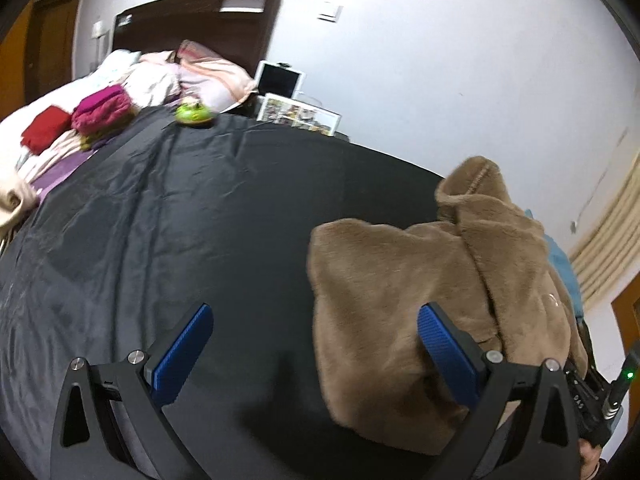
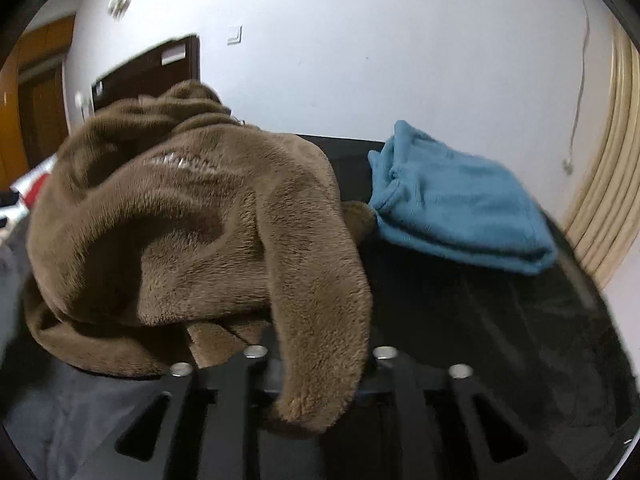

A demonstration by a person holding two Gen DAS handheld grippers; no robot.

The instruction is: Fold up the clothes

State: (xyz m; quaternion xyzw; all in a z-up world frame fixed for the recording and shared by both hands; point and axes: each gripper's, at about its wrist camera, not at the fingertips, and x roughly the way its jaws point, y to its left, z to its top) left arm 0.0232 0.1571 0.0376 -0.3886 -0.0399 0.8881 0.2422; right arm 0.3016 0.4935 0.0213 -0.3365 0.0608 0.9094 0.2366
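Over the dark sheet (image 1: 168, 216) of the bed, your left gripper (image 1: 316, 344) tilts downward with its jaws spread wide; the two blue pads (image 1: 182, 352) stand well apart and nothing lies between them. Its right-hand pad sits in front of the brown fleece garment (image 1: 400, 300), but whether it touches the fleece you cannot tell from this view. At the lower right edge of the left wrist view a bit of your hand (image 1: 592, 456) shows beside the black body of the other tool.

Your right gripper (image 2: 320, 380) also points down toward the bed. A long fold of the brown fleece garment (image 2: 180, 220), likely a sleeve, hangs between its two black arms and hides the fingertips. The jaws stand partly apart, and the fold drapes loosely in the gap; no pinch on the cloth is visible.

The garment lies in a loose, rumpled heap on the sheet, close in front of both grippers, with pale stitched lettering on its upper side. Just beside it, toward the wall, a blue folded cloth (image 2: 460, 208) rests on the sheet. Far up the bed, red (image 1: 44, 130) and magenta (image 1: 102, 110) folded pieces sit near the pillows (image 1: 200, 76).
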